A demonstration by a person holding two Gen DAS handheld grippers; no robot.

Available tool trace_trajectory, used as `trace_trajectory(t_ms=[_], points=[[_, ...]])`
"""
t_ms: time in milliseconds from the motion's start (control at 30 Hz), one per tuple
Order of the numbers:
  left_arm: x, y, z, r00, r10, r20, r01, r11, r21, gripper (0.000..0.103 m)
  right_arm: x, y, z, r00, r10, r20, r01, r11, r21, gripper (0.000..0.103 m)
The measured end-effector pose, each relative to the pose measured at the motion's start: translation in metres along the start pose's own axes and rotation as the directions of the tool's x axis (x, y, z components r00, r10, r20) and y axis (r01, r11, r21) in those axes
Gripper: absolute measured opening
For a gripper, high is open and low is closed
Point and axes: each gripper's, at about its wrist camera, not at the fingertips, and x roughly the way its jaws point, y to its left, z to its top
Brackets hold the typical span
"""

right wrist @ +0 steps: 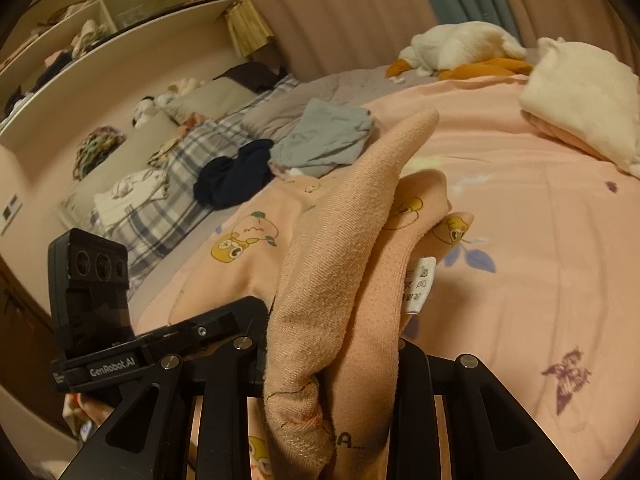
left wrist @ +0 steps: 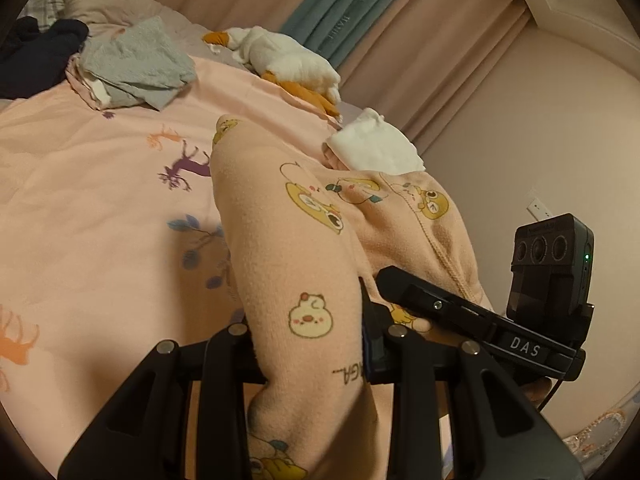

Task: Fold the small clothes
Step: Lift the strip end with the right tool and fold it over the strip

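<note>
Both grippers are clamped on the same peach cartoon-print garment [left wrist: 304,264]: the left gripper [left wrist: 312,356] and the right gripper [right wrist: 332,364] each have a bunched fold pinched between the jaws, the rest draping ahead onto the bed [left wrist: 100,184]. It looks mid-fold; next comes laying it flat and aligning edges. Beyond the jaws lie a grey garment [right wrist: 324,136] and a plush goose [left wrist: 288,60], against curtains.
</note>
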Motion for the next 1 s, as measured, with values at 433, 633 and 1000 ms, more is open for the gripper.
trace_trajectory(t_ms=[433, 633, 1000], points=[[0.002, 0.012, -0.012, 1.0, 0.029, 0.01, -0.029, 1.0, -0.01, 0.031, 0.013, 0.01, -0.005, 1.0, -0.012, -0.017, 0.012, 0.999, -0.05, 0.03], [0.008, 0.014, -0.012, 0.998, 0.062, 0.0, -0.062, 0.998, -0.001, 0.031, 0.025, 0.007, -0.007, 0.999, -0.033, -0.034, 0.031, 0.999, -0.035, 0.03], [0.022, 0.017, -0.015, 0.997, 0.071, -0.015, -0.071, 0.997, -0.003, 0.031, 0.03, -0.001, -0.012, 0.996, -0.063, -0.056, 0.063, 0.998, -0.003, 0.03]])
